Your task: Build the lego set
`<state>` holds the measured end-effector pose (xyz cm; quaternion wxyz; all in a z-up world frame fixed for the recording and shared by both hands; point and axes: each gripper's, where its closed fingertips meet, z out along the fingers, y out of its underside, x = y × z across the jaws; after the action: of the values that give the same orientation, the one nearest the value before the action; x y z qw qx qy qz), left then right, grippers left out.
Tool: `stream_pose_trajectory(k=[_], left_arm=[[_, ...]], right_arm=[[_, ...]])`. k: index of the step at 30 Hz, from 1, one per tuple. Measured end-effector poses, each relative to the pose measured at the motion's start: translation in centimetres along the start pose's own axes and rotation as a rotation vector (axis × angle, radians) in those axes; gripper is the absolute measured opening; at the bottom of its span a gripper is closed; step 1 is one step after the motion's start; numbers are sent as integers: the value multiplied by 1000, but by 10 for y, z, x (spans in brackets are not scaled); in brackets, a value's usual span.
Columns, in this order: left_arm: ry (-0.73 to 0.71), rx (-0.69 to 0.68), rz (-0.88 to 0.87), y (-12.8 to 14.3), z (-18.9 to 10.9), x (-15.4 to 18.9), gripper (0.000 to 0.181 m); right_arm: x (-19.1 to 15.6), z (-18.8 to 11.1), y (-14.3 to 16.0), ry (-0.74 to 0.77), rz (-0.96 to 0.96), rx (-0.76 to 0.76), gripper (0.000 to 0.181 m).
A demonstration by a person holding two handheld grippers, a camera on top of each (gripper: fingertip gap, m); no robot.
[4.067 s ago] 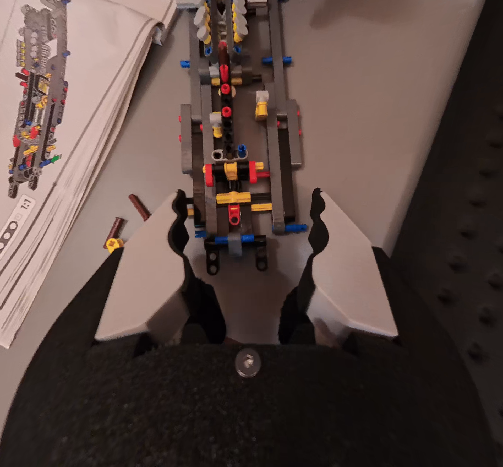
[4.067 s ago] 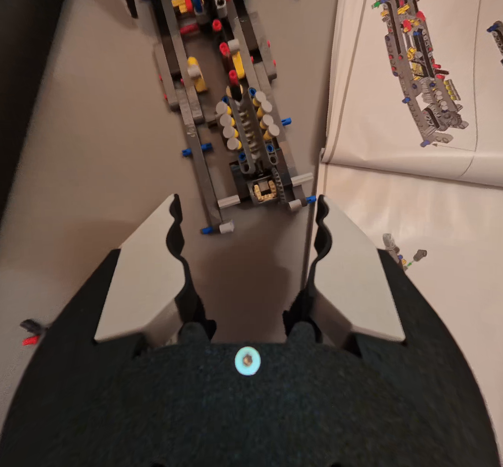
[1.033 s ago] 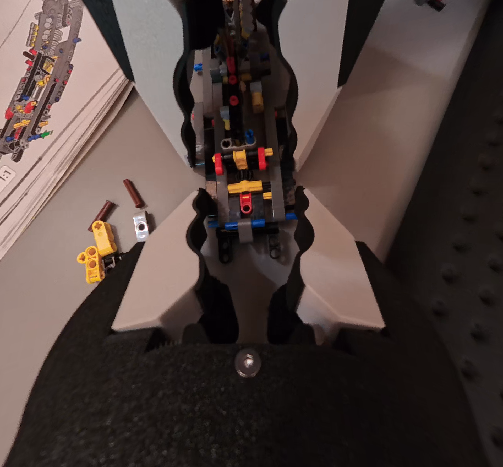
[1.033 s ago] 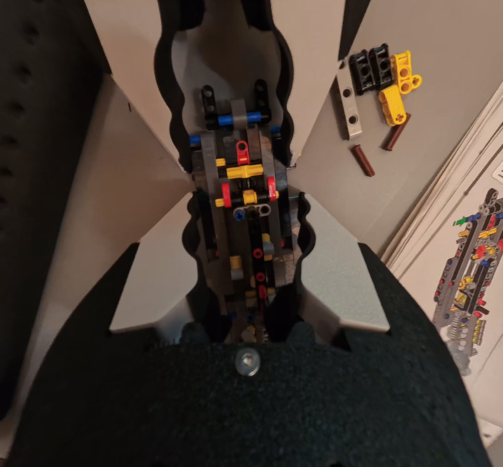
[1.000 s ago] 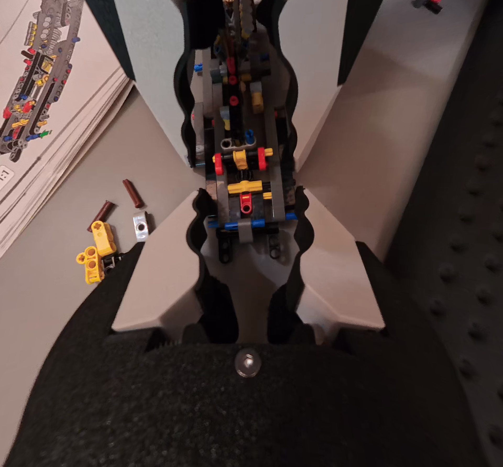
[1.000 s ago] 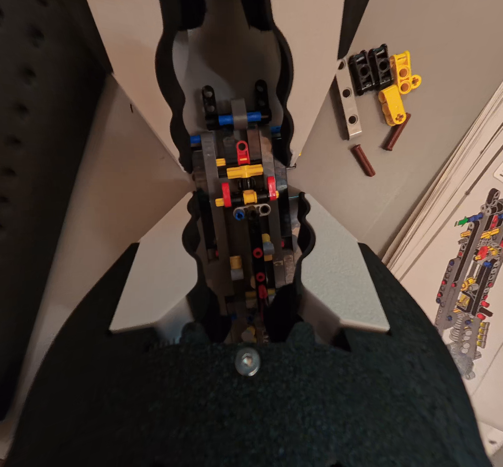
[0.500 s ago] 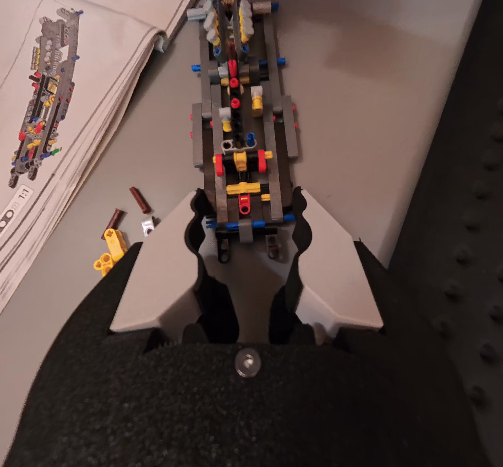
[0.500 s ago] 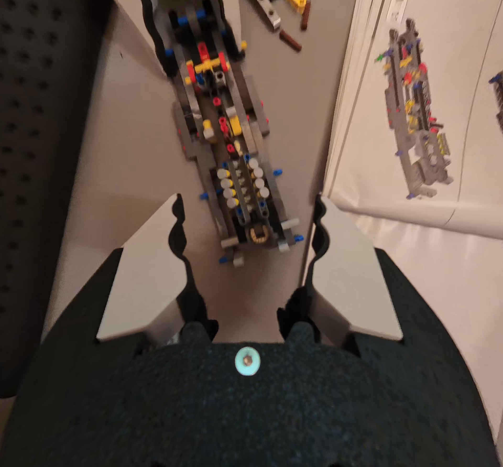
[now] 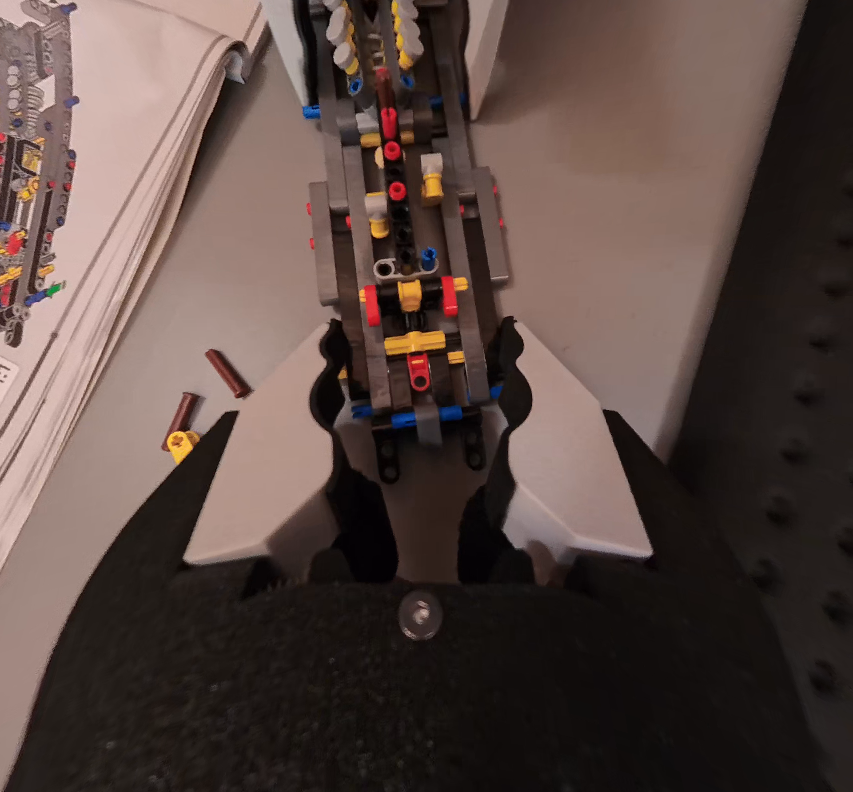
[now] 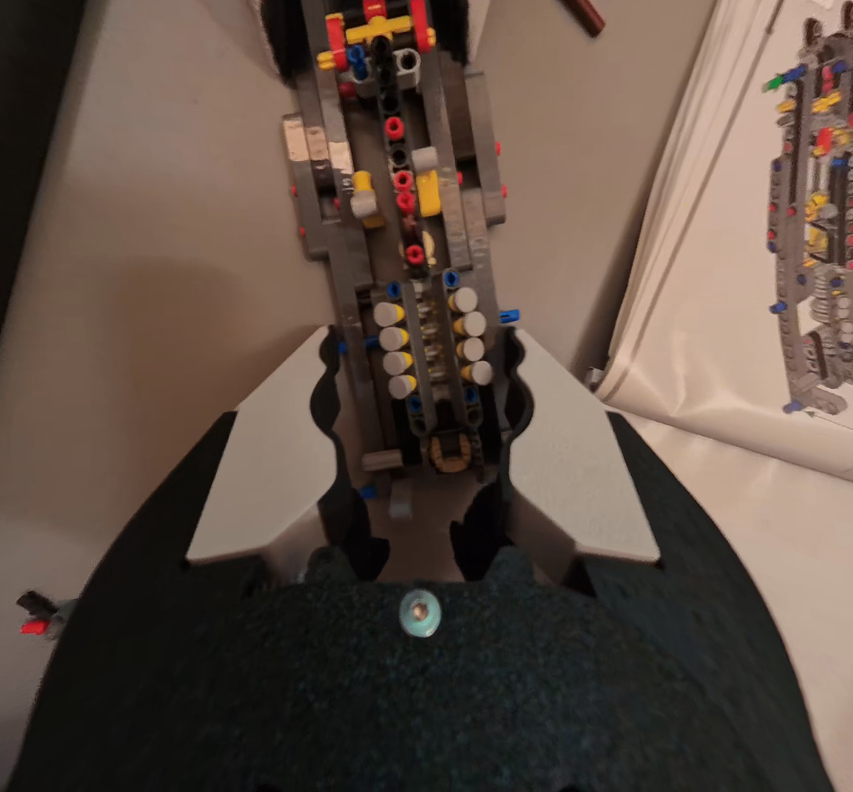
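**Chassis gripped at both ends, lying flat on the surface**

The lego chassis (image 9: 406, 234) is a long, narrow assembly of dark grey beams with red, yellow, blue and black connectors along its centre line. It lies flat on the pale grey surface (image 9: 600, 169), lengthwise between the two grippers. One end carries two rows of light grey and yellow cylinders (image 10: 397, 349) flanking a central shaft, with a tan gear (image 10: 450, 446) at the tip. The opposite end finishes in a blue cross axle (image 9: 415, 416) and two short black beams.

The left gripper (image 9: 417, 354) has its jaws pinching the chassis at the blue-axle end, the black wavy pads pressed against the outer grey beams on both sides. The right gripper (image 10: 417, 354) has its jaws closed on the cylinder end in the same manner, pads in contact with the outer beams. Each gripper appears at the far end of the other's wrist view.

Beside the chassis lies an open instruction booklet (image 9: 92, 169), its page bearing a printed diagram of the same assembly. Between booklet and left gripper, two brown pins (image 9: 228, 372) and a yellow connector (image 9: 182, 442) rest loose on the surface. In the right wrist view a small red and grey piece (image 10: 39, 617) sits apart, near the lower left edge. A dark studded mat (image 9: 794, 354) borders the surface on the far side from the booklet.
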<state>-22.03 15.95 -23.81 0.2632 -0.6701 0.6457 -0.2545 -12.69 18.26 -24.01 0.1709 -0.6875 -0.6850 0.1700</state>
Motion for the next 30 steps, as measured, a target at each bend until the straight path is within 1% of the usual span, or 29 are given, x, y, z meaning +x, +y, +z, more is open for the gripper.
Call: stream_pose_trajectory(k=[1,7,12,17,19,23,25,27,30], left_arm=[[4,1,-2,0,0,0,66],[6,7,-2,0,1,-2,66],[3,9,-11,1,1,-2,65],[3,24,-25,0,1,-1,65],[-3,28,-25,0,1,-1,66],[-8,28,-23,0,1,-1,65],[1,29,-41,0,0,-1,65],[15,38,-66,0,-1,0,65],[69,58,-143,-1,-5,2,65]], right_arm=[[1,0,-1,0,-1,7,67],[1,0,-1,-5,-18,21,66],[1,0,0,-3,-18,-21,66],[1,0,0,-15,-1,-23,65],[1,1,-1,-11,2,-18,66],[1,1,-1,11,18,-54,67],[2,0,-4,20,9,-22,67],[4,-4,-10,25,18,46,67],[8,-29,-28,46,87,231,71]])
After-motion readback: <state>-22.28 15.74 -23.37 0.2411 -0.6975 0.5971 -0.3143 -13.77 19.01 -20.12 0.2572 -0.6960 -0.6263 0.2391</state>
